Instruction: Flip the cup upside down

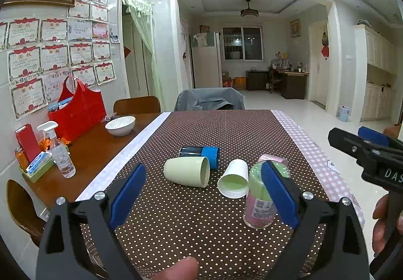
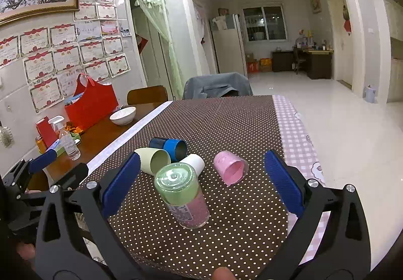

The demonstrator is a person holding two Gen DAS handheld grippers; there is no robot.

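Note:
A clear cup with green and pink tint (image 2: pixel 181 198) stands upside down on the dotted cloth; it also shows in the left wrist view (image 1: pixel 262 198). Lying on their sides behind it are a pale green cup (image 1: pixel 187 171), a white cup (image 1: pixel 233 178), a blue cup (image 1: pixel 200 152) and a pink cup (image 2: pixel 230 167). My left gripper (image 1: pixel 204 194) is open, its right finger in front of the upside-down cup. My right gripper (image 2: pixel 201 181) is open, and the upside-down cup stands between its fingers, untouched.
A brown dotted cloth (image 1: pixel 201 229) covers the table, with a pink checked strip (image 2: pixel 297 144) at its right edge. On the bare wood at left stand a white bowl (image 1: pixel 120 125), a spray bottle (image 1: pixel 59 151) and a red bag (image 1: pixel 78 111). Chairs stand at the far end.

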